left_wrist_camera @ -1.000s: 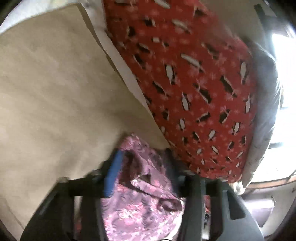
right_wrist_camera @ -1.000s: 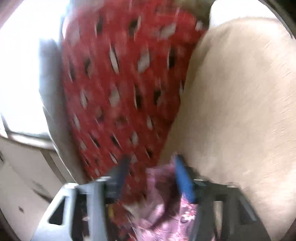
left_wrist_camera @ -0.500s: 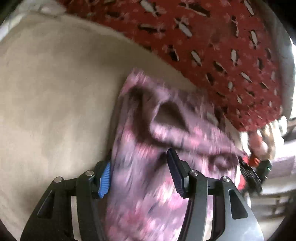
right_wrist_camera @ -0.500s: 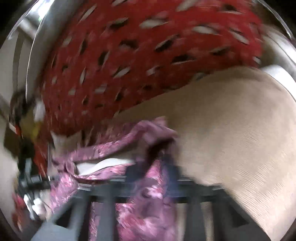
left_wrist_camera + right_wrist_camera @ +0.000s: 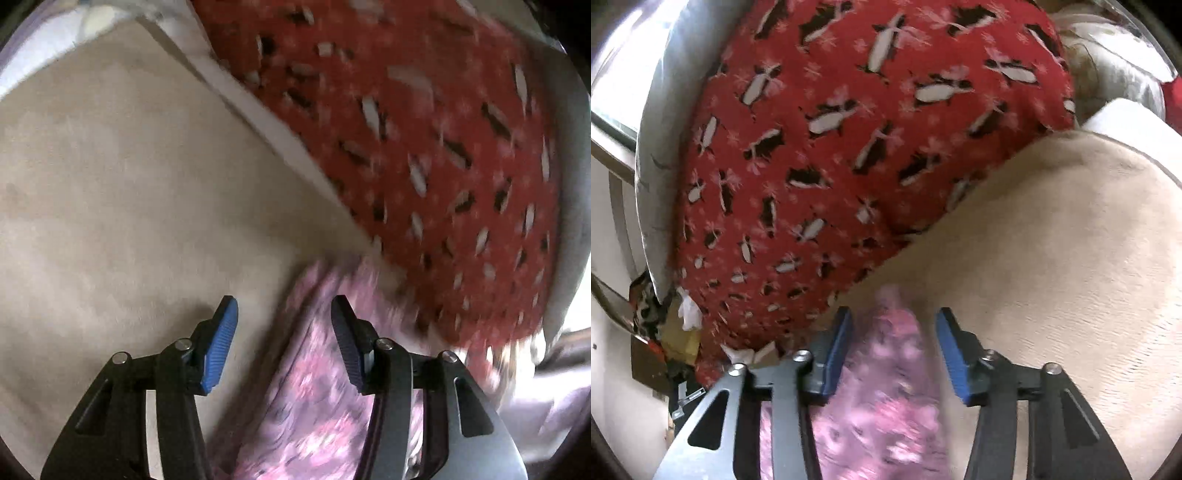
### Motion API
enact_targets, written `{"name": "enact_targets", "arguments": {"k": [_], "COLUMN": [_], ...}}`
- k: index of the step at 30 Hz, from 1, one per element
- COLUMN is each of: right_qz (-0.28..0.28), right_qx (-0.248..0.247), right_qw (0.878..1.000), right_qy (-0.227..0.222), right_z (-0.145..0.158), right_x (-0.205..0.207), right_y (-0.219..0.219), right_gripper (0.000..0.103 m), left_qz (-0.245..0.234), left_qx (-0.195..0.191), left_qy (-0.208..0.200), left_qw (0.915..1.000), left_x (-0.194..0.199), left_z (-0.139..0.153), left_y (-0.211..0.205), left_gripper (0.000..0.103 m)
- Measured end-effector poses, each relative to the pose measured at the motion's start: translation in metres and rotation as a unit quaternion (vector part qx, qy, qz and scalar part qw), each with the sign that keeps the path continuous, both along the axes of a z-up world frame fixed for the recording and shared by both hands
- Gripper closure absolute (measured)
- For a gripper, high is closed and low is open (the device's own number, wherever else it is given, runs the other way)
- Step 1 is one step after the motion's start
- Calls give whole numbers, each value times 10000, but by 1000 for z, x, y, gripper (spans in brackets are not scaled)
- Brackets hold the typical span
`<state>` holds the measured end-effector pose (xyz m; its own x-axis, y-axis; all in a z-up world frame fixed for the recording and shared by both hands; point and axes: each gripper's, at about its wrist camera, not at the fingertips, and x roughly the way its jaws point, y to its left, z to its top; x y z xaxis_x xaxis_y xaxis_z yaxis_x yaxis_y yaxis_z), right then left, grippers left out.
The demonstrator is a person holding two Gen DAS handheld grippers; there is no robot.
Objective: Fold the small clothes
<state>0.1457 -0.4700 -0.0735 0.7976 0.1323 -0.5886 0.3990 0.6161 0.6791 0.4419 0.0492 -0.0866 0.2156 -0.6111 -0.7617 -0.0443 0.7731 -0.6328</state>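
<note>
Looks like mid-fold: the pink floral garment (image 5: 886, 391) is laid on the beige cover (image 5: 1052, 240), both the right gripper (image 5: 894, 354), just reopened, and left gripper (image 5: 284, 343) are parted around it ungripped, so an edge needs re-pinching next.

1. The right gripper (image 5: 892, 345) has just been opening; a blurred pink flowered garment (image 5: 886, 398) lies between its blue pads (image 5: 951, 354) — no grip.
2. Beyond: a beige blanket (image 5: 1052, 258) and a red penguin-print cover (image 5: 849, 129).
</note>
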Motion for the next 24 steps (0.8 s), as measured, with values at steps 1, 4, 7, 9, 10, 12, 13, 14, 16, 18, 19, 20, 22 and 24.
{"name": "enact_targets", "arguments": {"k": [1, 4, 7, 9, 10, 12, 13, 14, 16, 18, 19, 20, 22, 24], "right_qz": [33, 185, 288, 429, 434, 301, 108, 10, 25, 50, -79, -204, -325, 78], "right_qx": [26, -67, -426, -857, -942, -1050, -1091, -1039, -634, -423, -389, -463, -750, -867], "right_qw": [10000, 9995, 9980, 9945, 9941, 9939, 9936, 9944, 9966, 9933, 9961, 9964, 9955, 9962], "right_qy": [69, 258, 379, 427, 316, -165, -254, -173, 530, 1077, 782, 681, 480, 43], "right_z": [-5, -12, -9, 2, 7, 22, 24, 20, -10, -33, -28, -23, -6, 11], "right_x": [1, 16, 31, 39, 39, 28, 23, 23, 31, 32, 23, 17, 8, 10], "right_y": [2, 16, 31, 41, 43, 41, 35, 30, 15, 12, 12, 13, 21, 38], "right_gripper": [51, 49, 55, 92, 98, 98, 98, 98, 98, 97, 92, 86, 83, 81], "left_qz": [-182, -564, -749, -855, -775, -551, -485, -413, -231, -120, -110, -121, -164, -290], "left_qx": [-52, -1, 535, 850, 827, 780, 762, 726, 521, 263, 191, 128, 32, -55], "left_qy": [75, 264, -57, -329, -380, -501, -477, -358, -64, -11, -4, -14, -24, -100], "left_qw": [9998, 9981, 9957, 9922, 9928, 9942, 9948, 9959, 9984, 9996, 9998, 9998, 9999, 9995], "left_x": [-4, -14, -23, -26, -26, -20, -18, -16, -14, -15, -18, -21, -25, -31], "left_z": [-7, -19, -11, -1, 3, 5, 2, -5, -20, -22, -21, -18, -15, -9], "left_y": [-5, -31, -52, -61, -61, -54, -50, -47, -38, -27, -20, -14, -9, -5], "left_gripper": [51, 49, 61, 97, 97, 98, 98, 97, 96, 90, 90, 89, 89, 84]}}
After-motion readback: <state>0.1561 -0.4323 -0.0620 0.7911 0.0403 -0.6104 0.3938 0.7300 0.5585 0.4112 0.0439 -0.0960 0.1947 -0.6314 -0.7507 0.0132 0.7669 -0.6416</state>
